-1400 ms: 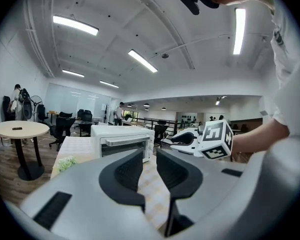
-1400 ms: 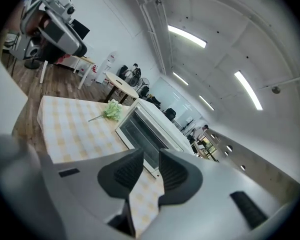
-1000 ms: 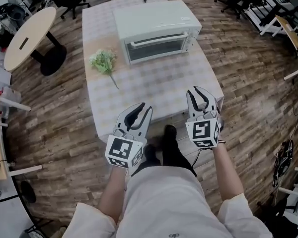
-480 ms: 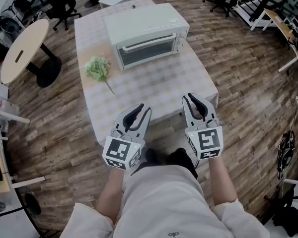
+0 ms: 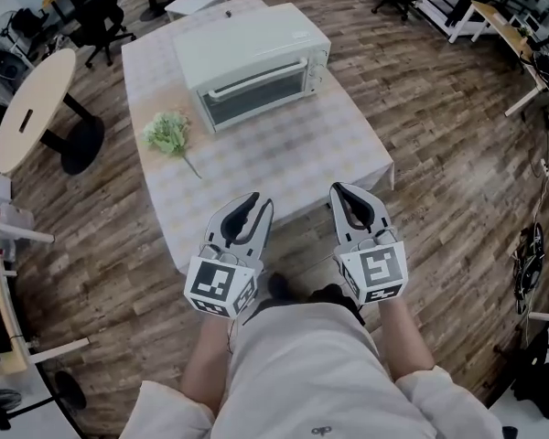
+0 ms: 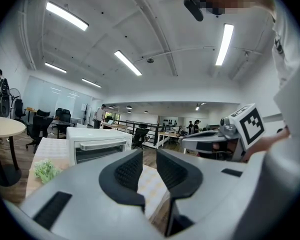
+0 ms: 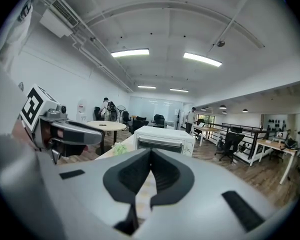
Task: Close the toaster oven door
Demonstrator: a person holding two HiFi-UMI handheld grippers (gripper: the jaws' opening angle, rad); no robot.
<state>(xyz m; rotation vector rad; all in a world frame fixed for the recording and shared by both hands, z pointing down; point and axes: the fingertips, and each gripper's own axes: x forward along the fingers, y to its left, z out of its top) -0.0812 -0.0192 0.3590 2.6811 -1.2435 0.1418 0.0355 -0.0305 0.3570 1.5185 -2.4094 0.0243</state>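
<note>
The toaster oven [image 5: 252, 58], pale with a bar handle, sits at the far end of the table [image 5: 284, 167], its glass door [image 5: 256, 99] shut flush. The left gripper [image 5: 256, 205] has its jaws slightly apart and empty. The right gripper [image 5: 340, 190] has jaws that have just been closing and now meet on nothing. The oven's knobs are too small to make out

**Counter and load, head view**

One counter [image 5: 177, 245] on the wood-plank floor [image 5: 439, 108], draped in a pale checked cloth [image 5: 293, 154].
- Toaster oven [image 5: 250, 65]: white, at 12 o'clock, door shut and facing 6 o'clock.
- Green leafy sprig [image 5: 167, 133]: at 9 o'clock, just beside the oven.
</note>
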